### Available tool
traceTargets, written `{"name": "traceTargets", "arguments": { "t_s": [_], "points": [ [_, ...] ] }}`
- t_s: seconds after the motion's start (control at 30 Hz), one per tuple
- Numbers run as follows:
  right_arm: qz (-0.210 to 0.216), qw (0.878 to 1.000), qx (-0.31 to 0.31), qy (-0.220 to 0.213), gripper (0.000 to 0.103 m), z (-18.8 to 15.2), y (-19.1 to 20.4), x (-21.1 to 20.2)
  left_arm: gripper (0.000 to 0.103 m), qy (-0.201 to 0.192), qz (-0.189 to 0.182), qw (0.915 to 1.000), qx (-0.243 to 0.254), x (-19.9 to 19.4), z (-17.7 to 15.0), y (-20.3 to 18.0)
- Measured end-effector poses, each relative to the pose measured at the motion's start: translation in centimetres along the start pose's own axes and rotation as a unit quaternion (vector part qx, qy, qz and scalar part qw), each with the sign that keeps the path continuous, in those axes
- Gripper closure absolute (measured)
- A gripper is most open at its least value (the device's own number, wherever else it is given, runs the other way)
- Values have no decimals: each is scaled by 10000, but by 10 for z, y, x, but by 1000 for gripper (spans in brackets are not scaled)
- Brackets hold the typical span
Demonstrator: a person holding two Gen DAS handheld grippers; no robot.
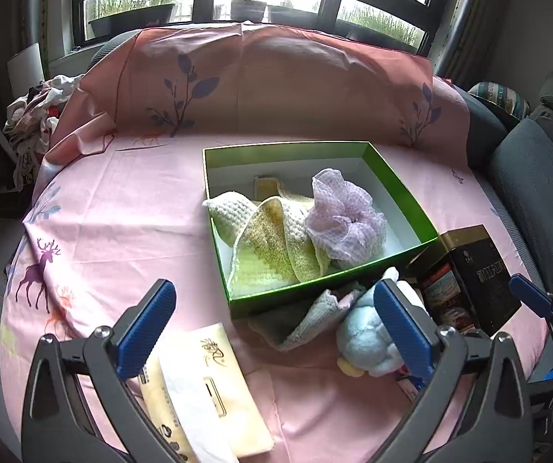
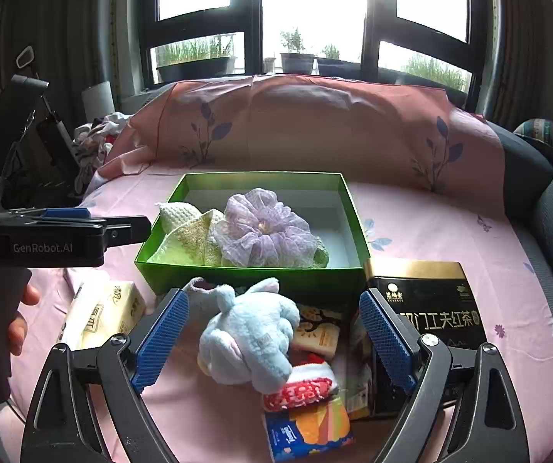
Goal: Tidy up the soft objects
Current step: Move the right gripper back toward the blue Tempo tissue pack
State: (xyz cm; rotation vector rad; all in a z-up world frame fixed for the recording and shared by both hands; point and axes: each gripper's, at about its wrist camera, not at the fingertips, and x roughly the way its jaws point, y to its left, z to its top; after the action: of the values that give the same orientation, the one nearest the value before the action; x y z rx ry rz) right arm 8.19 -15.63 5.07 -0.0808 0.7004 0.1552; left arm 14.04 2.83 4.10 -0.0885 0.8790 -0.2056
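A green box [image 1: 403, 189] on the pink bedsheet holds cream and yellow knitted cloths [image 1: 272, 243] and a lilac mesh puff [image 1: 344, 218]. My left gripper [image 1: 276, 328] hangs open in front of the box, with nothing between its pads. Below it lie a grey cloth [image 1: 303, 322] and a light blue plush toy [image 1: 367, 343]. In the right wrist view the same plush [image 2: 249, 339] lies on the sheet between the wide-open fingers of my right gripper [image 2: 274, 339], untouched by the pads. A red-and-white soft item [image 2: 303, 387] lies just under the plush.
A tissue pack [image 2: 103, 316] lies at the left and a black tea tin [image 2: 427, 308] at the right of the box. Small packets [image 2: 309, 430] sit near the front. A pile of clothes [image 1: 33, 115] is at the far left, grey cushions [image 1: 538, 177] at the right.
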Motion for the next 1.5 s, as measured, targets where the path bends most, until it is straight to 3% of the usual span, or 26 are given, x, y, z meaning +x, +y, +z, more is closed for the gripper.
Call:
{"name": "traceTargets", "arguments": {
  "t_s": [0.17, 0.53, 0.87, 1.5],
  "points": [
    [-175, 9998, -17, -108, 9, -14, 4, -22, 1, -120, 92, 9998, -98, -19, -26, -6],
    [-264, 9996, -67, -63, 9, -52, 7, -45, 1, -428, 563, 9966, 411, -45, -75, -26],
    [-275, 9995, 124, 23, 9, -74, -7, -52, 1, -201, 526, 9977, 379, -42, -106, -30],
    [-318, 9984, 394, 245, 9, -93, -29, -43, 1, 25, 548, 9959, 714, -22, -124, -57]
  ]
}}
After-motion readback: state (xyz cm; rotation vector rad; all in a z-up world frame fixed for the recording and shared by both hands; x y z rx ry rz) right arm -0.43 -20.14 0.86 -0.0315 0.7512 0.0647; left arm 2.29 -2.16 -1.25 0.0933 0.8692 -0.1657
